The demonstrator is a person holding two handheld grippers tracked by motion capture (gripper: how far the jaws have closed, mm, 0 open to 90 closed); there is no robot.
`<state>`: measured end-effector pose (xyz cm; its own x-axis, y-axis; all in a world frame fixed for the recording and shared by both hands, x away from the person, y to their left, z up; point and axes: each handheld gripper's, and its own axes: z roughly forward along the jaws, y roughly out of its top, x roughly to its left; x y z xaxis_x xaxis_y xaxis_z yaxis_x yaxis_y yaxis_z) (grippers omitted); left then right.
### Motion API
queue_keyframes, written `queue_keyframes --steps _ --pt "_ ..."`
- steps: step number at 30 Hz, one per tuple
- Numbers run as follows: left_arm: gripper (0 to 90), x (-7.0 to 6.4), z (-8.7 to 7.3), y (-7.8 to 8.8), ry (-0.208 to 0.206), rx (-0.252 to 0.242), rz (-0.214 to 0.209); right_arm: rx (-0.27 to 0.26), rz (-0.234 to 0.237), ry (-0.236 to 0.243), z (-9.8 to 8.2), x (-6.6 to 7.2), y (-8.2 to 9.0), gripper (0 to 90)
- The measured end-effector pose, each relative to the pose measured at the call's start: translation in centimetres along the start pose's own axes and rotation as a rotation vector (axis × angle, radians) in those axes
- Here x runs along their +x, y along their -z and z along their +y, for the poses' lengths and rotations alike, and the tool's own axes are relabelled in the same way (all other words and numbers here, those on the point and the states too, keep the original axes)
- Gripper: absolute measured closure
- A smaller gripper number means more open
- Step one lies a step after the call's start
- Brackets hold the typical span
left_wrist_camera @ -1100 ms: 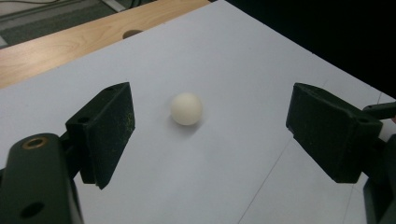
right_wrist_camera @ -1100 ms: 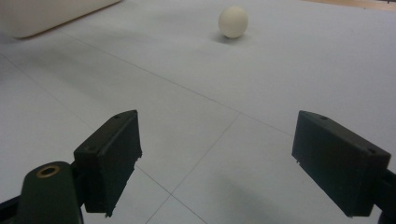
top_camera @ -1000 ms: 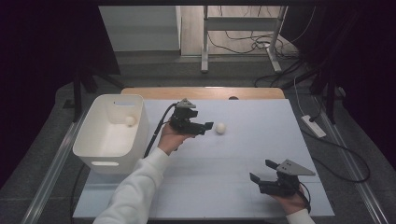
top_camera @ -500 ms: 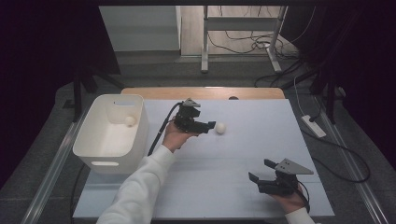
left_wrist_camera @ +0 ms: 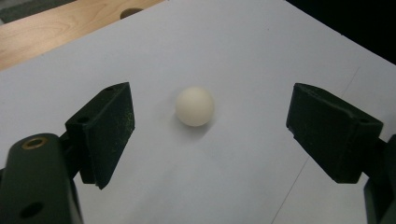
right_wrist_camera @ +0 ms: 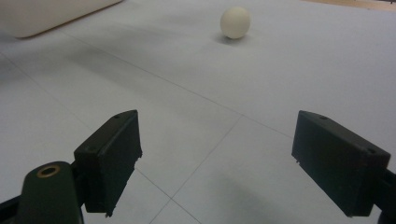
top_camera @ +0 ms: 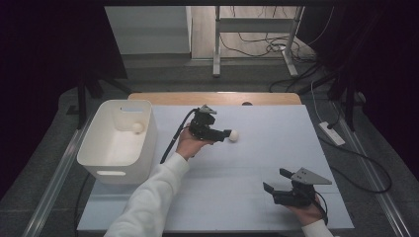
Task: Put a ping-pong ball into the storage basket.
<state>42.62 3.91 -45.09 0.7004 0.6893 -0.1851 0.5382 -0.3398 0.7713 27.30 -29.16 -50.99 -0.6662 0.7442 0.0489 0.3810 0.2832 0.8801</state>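
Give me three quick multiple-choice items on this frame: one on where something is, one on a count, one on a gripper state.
1. Where is the ball on the table?
A. just ahead of the left gripper
B. between the right gripper's jaws
C. on the floor

2. How many white balls are visible in the high view?
A. one
B. two
C. four

3. What state is the left gripper in?
A. shut on the ball
B. open, ball untouched
C. shut, empty

Key: 1 A, the ball lies ahead of its jaws. 2 B, one on the table, another ball in the bin within the white bin. 3 B, both pads stand apart from the ball.
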Motion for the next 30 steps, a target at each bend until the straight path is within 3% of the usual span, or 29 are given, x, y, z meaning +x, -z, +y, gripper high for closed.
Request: queue_keyframes --steps 12,30 --pt "16.0 -0.5 0.1 -1.6 -0.045 0.027 0.009 -0.001 0.004 0.001 0.0 0.0 -0.1 15.4" --pt "15.9 -0.3 0.2 -2.9 -0.044 0.046 0.005 0.002 0.007 -0.001 0.0 0.0 -0.2 15.5"
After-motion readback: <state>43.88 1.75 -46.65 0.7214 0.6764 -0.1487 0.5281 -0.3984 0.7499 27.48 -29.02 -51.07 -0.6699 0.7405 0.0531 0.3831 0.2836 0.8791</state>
